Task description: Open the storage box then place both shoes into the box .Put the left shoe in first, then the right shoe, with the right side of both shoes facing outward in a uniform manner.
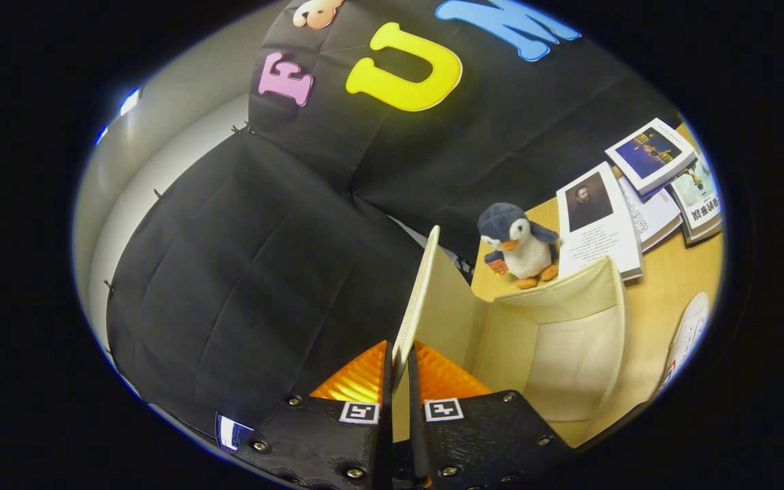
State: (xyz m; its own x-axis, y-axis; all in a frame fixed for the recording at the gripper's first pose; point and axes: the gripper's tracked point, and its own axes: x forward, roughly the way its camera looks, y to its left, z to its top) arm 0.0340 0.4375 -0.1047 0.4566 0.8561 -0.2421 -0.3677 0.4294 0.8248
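Observation:
My gripper is shut on the lid of the cream fabric storage box. The lid stands edge-on between the fingers and is lifted up, so the box's pale inside shows to the right of the fingers. A white shoe with a red mark lies on the wooden table just right of the box. The view is tilted, with the table slanting down to the right.
A plush penguin stands on the table right behind the box. Beyond it lie several books and booklets. Black cloth walls close off the space behind and to the left of the box.

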